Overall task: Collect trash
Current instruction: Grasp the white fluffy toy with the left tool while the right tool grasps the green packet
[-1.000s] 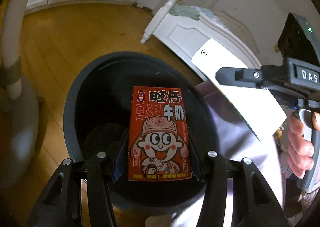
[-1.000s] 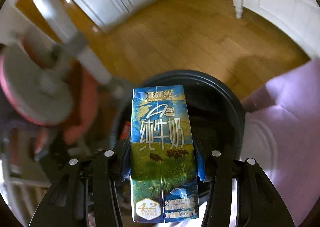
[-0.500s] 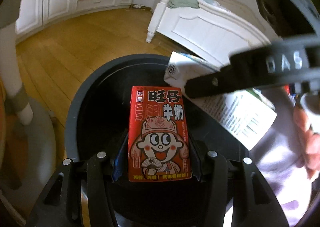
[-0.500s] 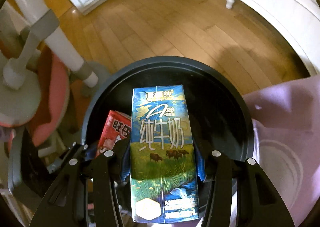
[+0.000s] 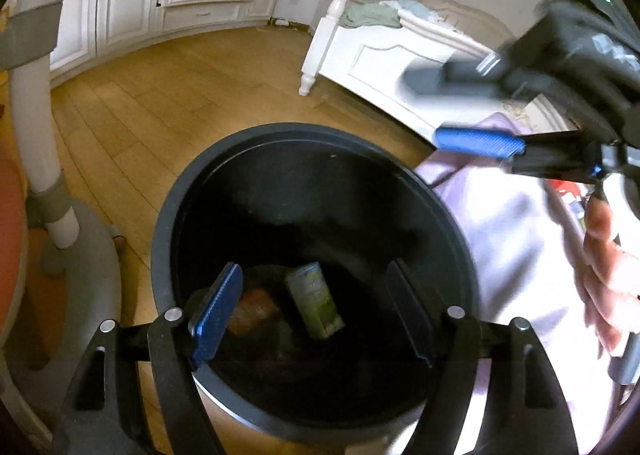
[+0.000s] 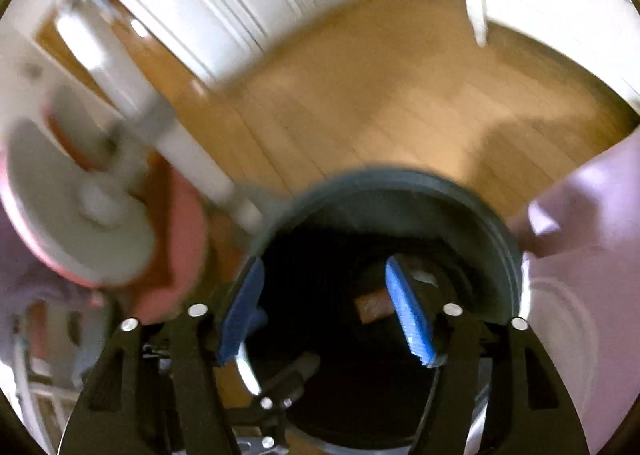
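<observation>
Cartons (image 5: 315, 305) in bin (image 5: 240, 143), below parted jaws

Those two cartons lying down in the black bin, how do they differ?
The green carton shows pale green and blue print; the red carton beside it looks reddish orange. The green carton lies in clearer view, long side showing; the red carton is dimmer and partly hidden behind a blue finger pad. Both rest at the bottom of the bin, free of any fingers.
</observation>
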A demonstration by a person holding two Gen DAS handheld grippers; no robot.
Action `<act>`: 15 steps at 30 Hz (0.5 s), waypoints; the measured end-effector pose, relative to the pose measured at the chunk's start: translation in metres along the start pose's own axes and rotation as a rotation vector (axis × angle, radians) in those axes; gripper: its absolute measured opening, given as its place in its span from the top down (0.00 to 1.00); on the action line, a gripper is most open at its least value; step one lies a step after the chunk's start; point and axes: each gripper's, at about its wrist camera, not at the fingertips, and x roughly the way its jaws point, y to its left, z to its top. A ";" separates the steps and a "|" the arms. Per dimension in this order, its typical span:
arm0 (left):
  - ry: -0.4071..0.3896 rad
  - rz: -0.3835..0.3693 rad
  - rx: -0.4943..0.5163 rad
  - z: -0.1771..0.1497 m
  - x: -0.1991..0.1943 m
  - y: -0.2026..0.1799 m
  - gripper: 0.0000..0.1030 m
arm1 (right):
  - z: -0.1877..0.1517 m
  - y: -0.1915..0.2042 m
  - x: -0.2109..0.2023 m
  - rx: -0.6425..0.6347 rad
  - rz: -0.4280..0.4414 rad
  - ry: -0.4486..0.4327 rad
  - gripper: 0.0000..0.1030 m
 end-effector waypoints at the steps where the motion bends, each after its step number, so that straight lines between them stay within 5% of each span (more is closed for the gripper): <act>1: -0.003 -0.006 0.001 0.001 -0.002 -0.003 0.25 | -0.006 -0.002 -0.018 0.012 0.025 -0.045 0.26; 9: -0.061 -0.129 0.143 -0.004 -0.043 -0.093 0.20 | -0.062 -0.046 -0.150 0.154 0.161 -0.259 0.23; 12: -0.088 -0.169 0.253 -0.003 -0.059 -0.143 0.09 | -0.082 -0.070 -0.207 0.167 0.143 -0.334 0.19; 15: -0.127 -0.242 0.355 -0.005 -0.071 -0.198 0.05 | -0.106 -0.092 -0.265 0.109 0.036 -0.424 0.11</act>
